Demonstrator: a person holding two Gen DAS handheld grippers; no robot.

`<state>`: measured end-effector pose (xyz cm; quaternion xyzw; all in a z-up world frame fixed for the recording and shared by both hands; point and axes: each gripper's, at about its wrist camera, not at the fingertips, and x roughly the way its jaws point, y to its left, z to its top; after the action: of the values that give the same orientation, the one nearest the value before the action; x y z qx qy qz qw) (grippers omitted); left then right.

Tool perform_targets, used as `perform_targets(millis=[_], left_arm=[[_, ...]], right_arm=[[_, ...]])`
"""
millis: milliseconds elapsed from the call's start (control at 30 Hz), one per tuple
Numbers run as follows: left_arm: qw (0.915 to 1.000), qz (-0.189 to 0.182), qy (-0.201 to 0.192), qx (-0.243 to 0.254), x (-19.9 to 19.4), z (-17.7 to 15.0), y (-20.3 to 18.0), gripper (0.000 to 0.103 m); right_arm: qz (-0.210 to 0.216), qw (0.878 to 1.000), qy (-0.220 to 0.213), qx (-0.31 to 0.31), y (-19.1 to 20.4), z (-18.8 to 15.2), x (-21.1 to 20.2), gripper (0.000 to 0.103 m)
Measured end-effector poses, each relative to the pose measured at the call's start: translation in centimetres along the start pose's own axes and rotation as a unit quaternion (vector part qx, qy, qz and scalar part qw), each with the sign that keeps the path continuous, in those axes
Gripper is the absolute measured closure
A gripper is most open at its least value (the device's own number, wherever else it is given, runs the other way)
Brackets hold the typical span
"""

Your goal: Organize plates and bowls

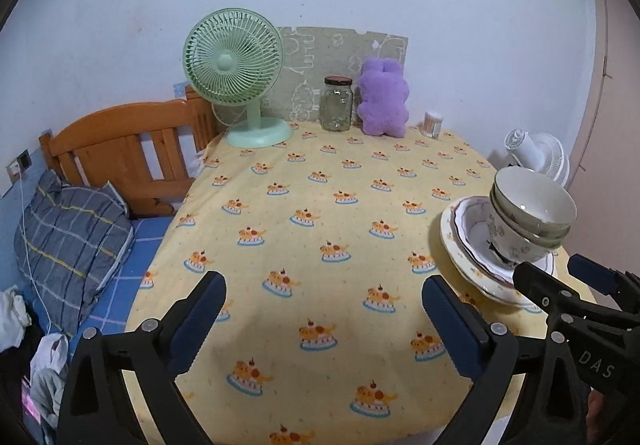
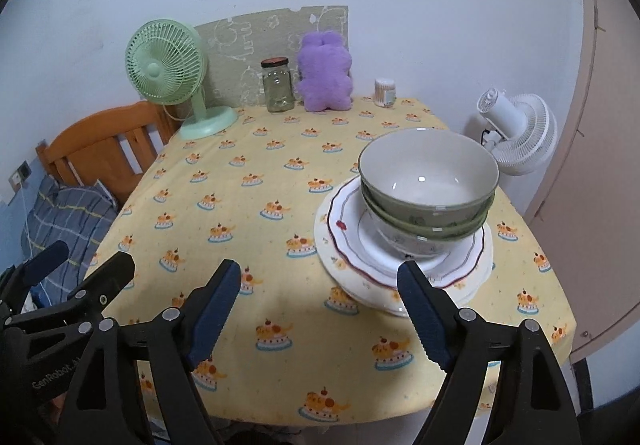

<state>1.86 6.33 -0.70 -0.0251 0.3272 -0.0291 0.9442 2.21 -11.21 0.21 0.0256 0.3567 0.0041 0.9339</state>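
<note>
While both hand-held grippers (image 1: 324,321) (image 2: 320,309) gape empty, the plate stack (image 2: 344,245) nears the table's (image 2: 280,173) right edge — left side bare.

Dim, cool indoor light; soft shadows, small glints in the top bowl (image 2: 428,181), strong fisheye bending at edges

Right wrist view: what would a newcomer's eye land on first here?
First, the stack of bowls, nested and sitting on a pile of plates at the table's near right, on the yellow cake-print tablecloth. Next, the back row against the wall: a green fan, a glass jar and a purple plush toy. The right gripper frames the bottom, open and empty.
</note>
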Motion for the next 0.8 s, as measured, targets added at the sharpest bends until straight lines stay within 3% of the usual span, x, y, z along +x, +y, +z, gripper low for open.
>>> perform_targets(millis=[800], left_arm=[[0.9990, 0.017, -0.035, -0.024, -3.2, -2.8, 0.5, 0.000]], right_arm=[[-0.002, 0.999, -0.032, -0.003, 0.0, -2.8, -2.9, 0.015]])
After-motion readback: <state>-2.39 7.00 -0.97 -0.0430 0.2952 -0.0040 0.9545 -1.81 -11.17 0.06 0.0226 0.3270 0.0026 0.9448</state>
